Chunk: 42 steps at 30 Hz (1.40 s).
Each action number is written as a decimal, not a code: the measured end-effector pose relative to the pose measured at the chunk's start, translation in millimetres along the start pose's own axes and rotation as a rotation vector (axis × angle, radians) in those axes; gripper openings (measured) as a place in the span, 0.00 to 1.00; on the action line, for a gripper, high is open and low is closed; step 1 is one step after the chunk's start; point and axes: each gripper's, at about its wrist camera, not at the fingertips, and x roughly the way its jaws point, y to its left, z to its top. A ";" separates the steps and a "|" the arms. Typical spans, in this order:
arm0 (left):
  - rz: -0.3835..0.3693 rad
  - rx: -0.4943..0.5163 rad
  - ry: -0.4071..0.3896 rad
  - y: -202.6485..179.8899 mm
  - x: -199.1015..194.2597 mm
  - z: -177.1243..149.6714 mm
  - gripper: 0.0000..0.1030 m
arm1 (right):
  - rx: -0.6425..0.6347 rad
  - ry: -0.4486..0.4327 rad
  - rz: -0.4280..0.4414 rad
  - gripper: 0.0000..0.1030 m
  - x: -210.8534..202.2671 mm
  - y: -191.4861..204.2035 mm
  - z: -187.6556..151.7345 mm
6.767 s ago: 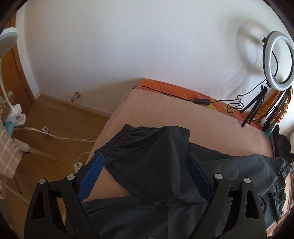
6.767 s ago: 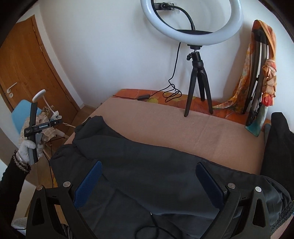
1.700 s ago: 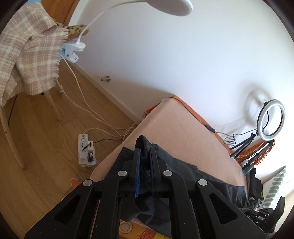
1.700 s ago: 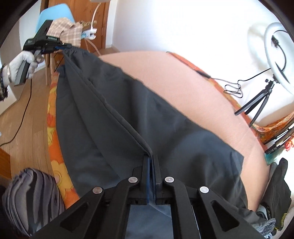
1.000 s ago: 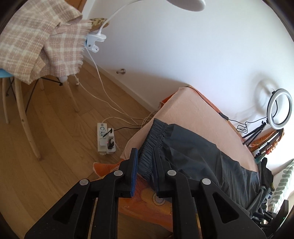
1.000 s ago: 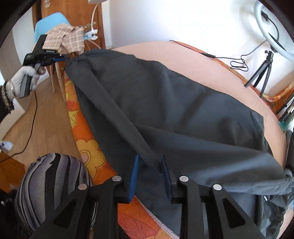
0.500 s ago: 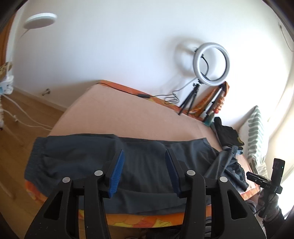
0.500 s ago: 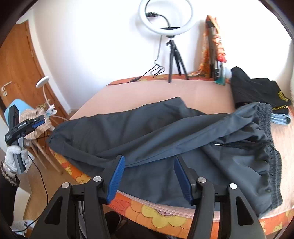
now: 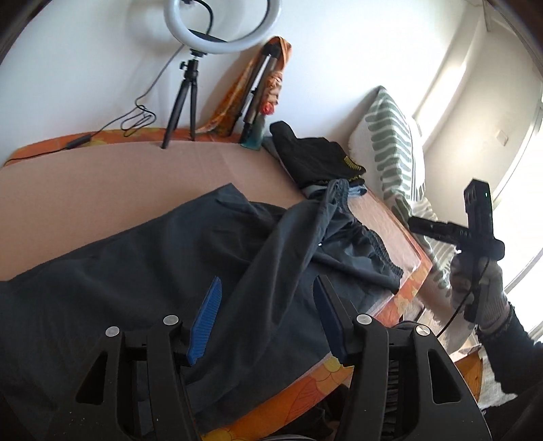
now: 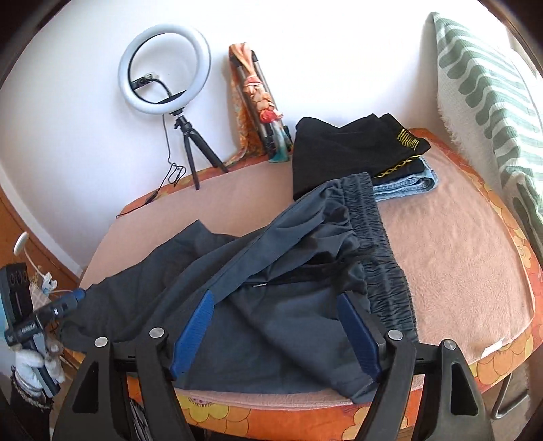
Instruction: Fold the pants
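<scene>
Pants [image 9: 142, 271] in the left wrist view lie lengthwise on the bed [image 9: 85, 183], 1 leg over the other; the left gripper [image 9: 268, 319], clamped on the cuff 1.7 s ago, now hangs above them, jaws apart and empty. In the right wrist view the right gripper [image 10: 275, 334] has likewise let go and stands spread above the waistband [image 10: 376, 244], so the lengthwise fold looks laid, though rumpled, and a crosswise fold remains.

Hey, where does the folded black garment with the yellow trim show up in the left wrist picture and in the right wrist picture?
Left wrist view: the black garment sits right of centre, upper half, at the bed's far side beside the striped pillow.
Right wrist view: the black garment lies upper centre-right, on folded jeans.
Shared landmark: the ring light on its tripod stands left of it in both.
</scene>
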 end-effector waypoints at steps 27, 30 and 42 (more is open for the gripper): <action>0.128 0.364 0.320 -53.3 138.9 -12.5 0.05 | 0.288 0.278 -0.181 0.74 190.1 -65.4 120.5; 0.114 0.344 0.304 -49.1 137.4 -10.9 0.03 | 0.336 0.301 -0.159 0.45 197.8 -78.5 116.6; 0.097 0.314 0.182 -43.1 88.4 -7.0 0.01 | 0.425 0.172 0.036 0.03 113.3 -81.5 96.0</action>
